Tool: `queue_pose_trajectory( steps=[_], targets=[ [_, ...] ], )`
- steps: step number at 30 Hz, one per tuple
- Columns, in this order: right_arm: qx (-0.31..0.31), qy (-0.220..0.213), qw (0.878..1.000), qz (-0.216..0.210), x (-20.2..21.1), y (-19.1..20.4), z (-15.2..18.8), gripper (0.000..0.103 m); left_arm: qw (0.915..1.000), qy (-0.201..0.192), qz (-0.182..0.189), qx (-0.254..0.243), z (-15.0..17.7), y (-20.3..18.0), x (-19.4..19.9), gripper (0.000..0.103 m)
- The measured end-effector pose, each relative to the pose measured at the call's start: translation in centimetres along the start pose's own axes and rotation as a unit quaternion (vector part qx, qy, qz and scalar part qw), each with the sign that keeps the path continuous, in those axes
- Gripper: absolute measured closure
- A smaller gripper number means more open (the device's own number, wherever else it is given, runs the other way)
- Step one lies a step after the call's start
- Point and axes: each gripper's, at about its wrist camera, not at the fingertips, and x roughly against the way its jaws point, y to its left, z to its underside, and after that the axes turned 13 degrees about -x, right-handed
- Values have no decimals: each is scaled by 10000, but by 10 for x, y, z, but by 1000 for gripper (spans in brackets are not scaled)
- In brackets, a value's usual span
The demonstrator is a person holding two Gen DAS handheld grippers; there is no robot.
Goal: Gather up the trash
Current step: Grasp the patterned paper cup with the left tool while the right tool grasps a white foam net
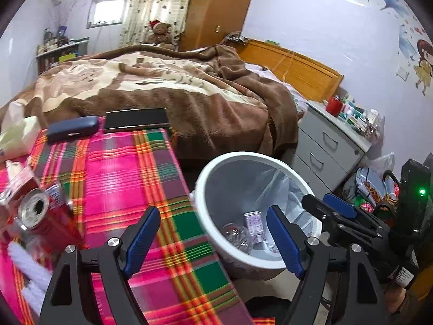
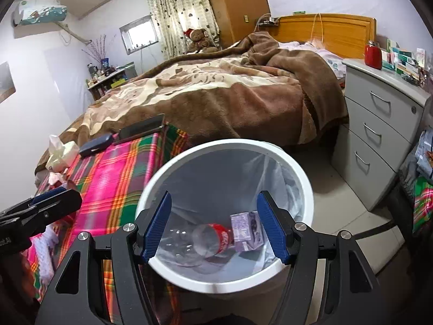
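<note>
A white trash bin [image 2: 305, 187] with a clear liner stands on the floor beside the plaid-covered table [image 1: 130, 178]. Inside lie a clear plastic bottle with a red label [image 2: 213, 239] and a small purple carton [image 2: 245, 230]; both also show in the left wrist view [image 1: 253, 224]. My right gripper [image 2: 213, 224] is open and empty, right above the bin's mouth. My left gripper [image 1: 213, 239] is open and empty over the table's right edge, next to the bin [image 1: 201, 187]. A red soda can [image 1: 40, 211] lies on the table at the left, by crumpled wrappers [image 1: 29, 273].
A glasses case [image 1: 71, 130], a dark phone [image 1: 136, 119] and a tissue pack [image 1: 16, 138] lie at the table's far end. A bed with a brown blanket [image 1: 162, 86] is behind. A grey drawer unit [image 2: 379, 135] stands right of the bin, bags [image 1: 373, 187] beside it.
</note>
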Motion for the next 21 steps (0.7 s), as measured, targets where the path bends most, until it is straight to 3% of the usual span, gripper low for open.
queue_pose_trajectory(
  steps=[10,21],
  targets=[
    [314,-110,9988,-371,12,41,18,36,9981,-120,-561,228,31,36,49,23],
    [656,169,9938,-877,9,87,47,36,9913,-194,-1121,661,75,85,97,23]
  ],
)
